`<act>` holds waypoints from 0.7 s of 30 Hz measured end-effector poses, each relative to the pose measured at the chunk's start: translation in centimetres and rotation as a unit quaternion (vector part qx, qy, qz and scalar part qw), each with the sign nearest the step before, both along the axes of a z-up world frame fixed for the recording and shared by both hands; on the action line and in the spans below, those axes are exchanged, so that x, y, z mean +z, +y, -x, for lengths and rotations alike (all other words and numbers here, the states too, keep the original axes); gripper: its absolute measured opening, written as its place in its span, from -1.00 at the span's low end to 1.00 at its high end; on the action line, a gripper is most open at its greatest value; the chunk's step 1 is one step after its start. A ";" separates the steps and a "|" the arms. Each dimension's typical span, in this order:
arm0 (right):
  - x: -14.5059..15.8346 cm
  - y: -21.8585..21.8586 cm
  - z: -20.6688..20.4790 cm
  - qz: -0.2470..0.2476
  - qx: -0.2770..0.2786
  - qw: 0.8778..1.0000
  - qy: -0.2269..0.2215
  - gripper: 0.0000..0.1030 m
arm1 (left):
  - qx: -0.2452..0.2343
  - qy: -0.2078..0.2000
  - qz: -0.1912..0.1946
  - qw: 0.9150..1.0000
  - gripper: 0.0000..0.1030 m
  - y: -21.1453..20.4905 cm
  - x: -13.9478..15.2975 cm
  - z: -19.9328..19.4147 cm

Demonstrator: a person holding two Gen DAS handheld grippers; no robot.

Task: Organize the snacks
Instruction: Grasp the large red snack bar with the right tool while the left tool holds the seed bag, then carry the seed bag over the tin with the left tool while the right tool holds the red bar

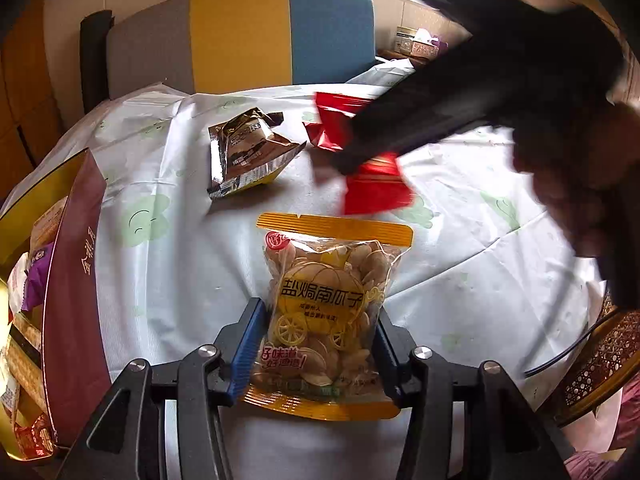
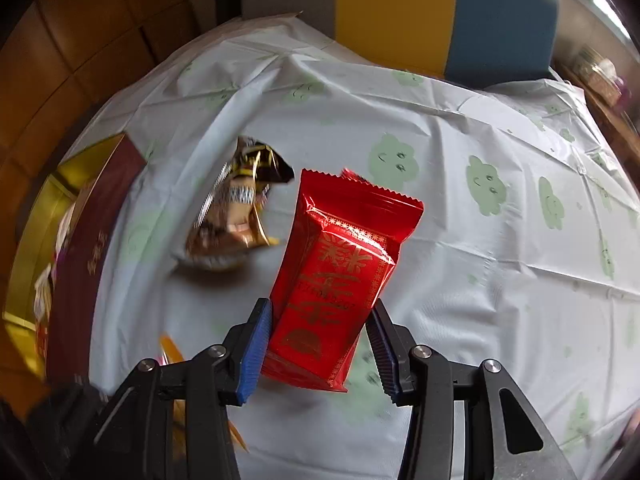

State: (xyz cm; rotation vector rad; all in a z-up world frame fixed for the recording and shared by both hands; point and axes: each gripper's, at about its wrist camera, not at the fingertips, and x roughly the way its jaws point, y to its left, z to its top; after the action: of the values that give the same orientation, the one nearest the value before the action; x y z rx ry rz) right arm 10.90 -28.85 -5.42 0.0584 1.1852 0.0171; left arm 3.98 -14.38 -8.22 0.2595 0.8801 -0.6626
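My left gripper is shut on a yellow pumpkin-seed packet, held above the white tablecloth. My right gripper is shut on a red foil snack packet, lifted off the table; in the left wrist view the right gripper appears as a dark blurred shape with that red packet under it. A brown-and-gold snack bag lies on the cloth beyond; it also shows in the right wrist view. Another red packet lies further back. A maroon-and-gold box holding several snacks stands at the left.
The box also shows at the left of the right wrist view. A grey, yellow and blue chair back stands behind the table. A woven rattan chair is at the right. The tablecloth has green cloud prints.
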 end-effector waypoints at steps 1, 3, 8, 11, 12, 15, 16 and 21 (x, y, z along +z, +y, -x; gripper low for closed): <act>0.0 -0.4 0.6 0.005 0.011 1.000 0.008 -0.06 | 0.000 0.000 0.000 1.000 0.01 0.0 0.0 0.0; -0.3 -1.3 1.9 0.019 0.028 0.999 0.025 -0.06 | 0.001 -0.001 0.000 1.000 0.01 0.1 0.0 0.0; -1.7 -4.1 3.4 0.022 0.009 0.999 0.049 0.04 | 0.005 -0.001 -0.004 1.000 0.01 0.1 -0.1 0.2; -2.4 -5.2 3.3 0.003 -0.009 0.999 0.048 0.57 | 0.006 -0.002 -0.007 1.000 0.01 0.0 0.0 0.5; -2.6 -5.6 3.2 0.001 -0.018 0.999 0.048 0.65 | 0.006 -0.002 -0.007 1.000 0.01 -0.1 0.0 0.4; -2.8 -6.1 2.9 0.001 -0.032 0.998 0.045 0.68 | 0.009 -0.001 -0.008 1.000 0.02 -0.2 0.0 0.3; -2.8 -6.2 2.8 0.004 -0.034 0.998 0.044 0.67 | 0.011 -0.001 -0.008 1.000 0.02 -0.3 0.0 0.3; -3.0 -4.0 2.5 0.041 -0.002 0.998 0.039 0.03 | 0.015 -0.006 -0.011 1.000 0.02 -0.5 -0.1 0.4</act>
State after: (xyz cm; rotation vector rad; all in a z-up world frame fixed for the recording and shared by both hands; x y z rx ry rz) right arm 8.44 -32.84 -8.46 -0.0103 1.2627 -0.0374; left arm 3.55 -14.84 -8.35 0.2694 0.8795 -0.6239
